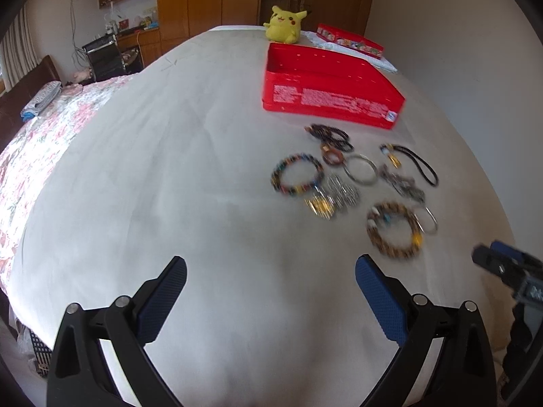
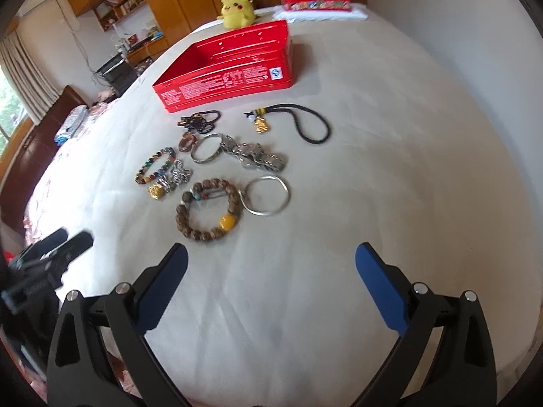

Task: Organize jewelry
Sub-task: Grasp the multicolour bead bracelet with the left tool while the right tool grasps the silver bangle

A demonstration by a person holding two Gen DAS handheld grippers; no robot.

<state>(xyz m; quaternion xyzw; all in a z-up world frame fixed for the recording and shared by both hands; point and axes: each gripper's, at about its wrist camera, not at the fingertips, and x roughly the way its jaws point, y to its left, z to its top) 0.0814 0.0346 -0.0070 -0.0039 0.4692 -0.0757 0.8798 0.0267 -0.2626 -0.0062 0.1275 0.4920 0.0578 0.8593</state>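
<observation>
Several pieces of jewelry lie spread on a pale bedsheet in front of an open red tin box (image 2: 234,68) (image 1: 325,101). Nearest me is a brown wooden bead bracelet (image 2: 208,208) (image 1: 395,230) with a yellow bead, touching a thin silver bangle (image 2: 268,195). Behind them lie a multicoloured bead bracelet (image 2: 156,166) (image 1: 297,176), a metal watch (image 2: 254,156), a black cord with a gold charm (image 2: 305,123) and dark bead strands (image 2: 200,120). My right gripper (image 2: 271,264) stands open and empty, just short of the wooden bracelet. My left gripper (image 1: 271,278) is open and empty, left of the pile.
A yellow plush toy (image 2: 237,8) sits behind the box. The box's red lid (image 2: 315,1) rests on folded white cloth at the far edge. A floral quilt (image 1: 44,135) covers the bed's left side. Wooden cabinets and a desk stand beyond.
</observation>
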